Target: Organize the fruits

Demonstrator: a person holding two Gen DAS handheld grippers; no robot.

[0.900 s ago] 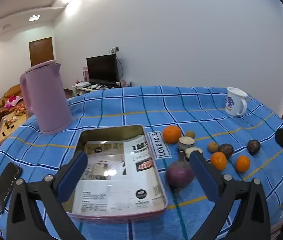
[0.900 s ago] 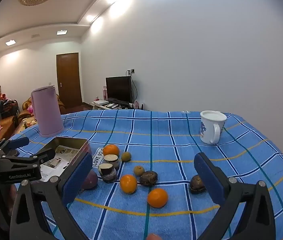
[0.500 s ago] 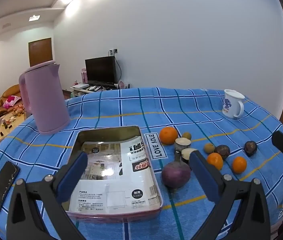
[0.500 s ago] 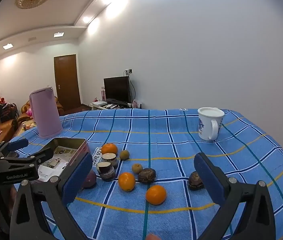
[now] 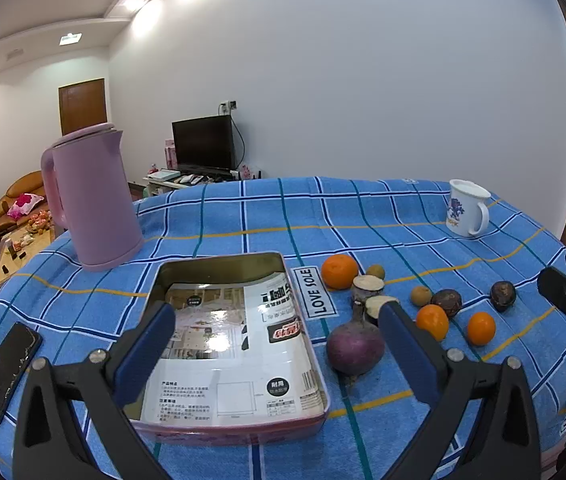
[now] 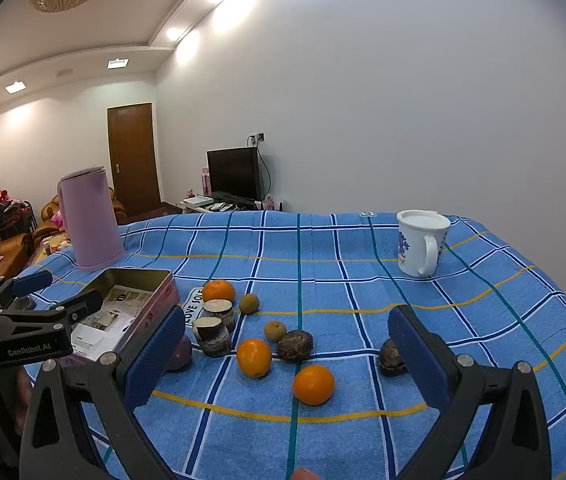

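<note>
A metal tin [image 5: 315,364] lined with printed paper sits on the blue checked cloth; it also shows in the right wrist view [image 6: 163,292]. Right of it lie three oranges [image 5: 339,271] [image 5: 432,322] [image 5: 481,328], a purple turnip [image 5: 355,347], cut root pieces [image 5: 367,285], small brown fruits [image 5: 421,295] and dark passion fruits [image 5: 447,302] [image 5: 503,296]. My left gripper [image 5: 277,352] is open above the tin's near end. My right gripper [image 6: 287,354] is open and empty, with oranges [image 6: 254,357] [image 6: 313,384] between its fingers in the view.
A pink kettle [image 5: 91,200] stands at the back left of the table. A white mug [image 5: 466,213] stands at the back right. A black phone [image 5: 7,368] lies near the left edge. A sofa and a TV are beyond the table.
Both grippers have drawn back and risen slightly, so the tin and fruits look a little farther off. Nothing on the table has moved.
</note>
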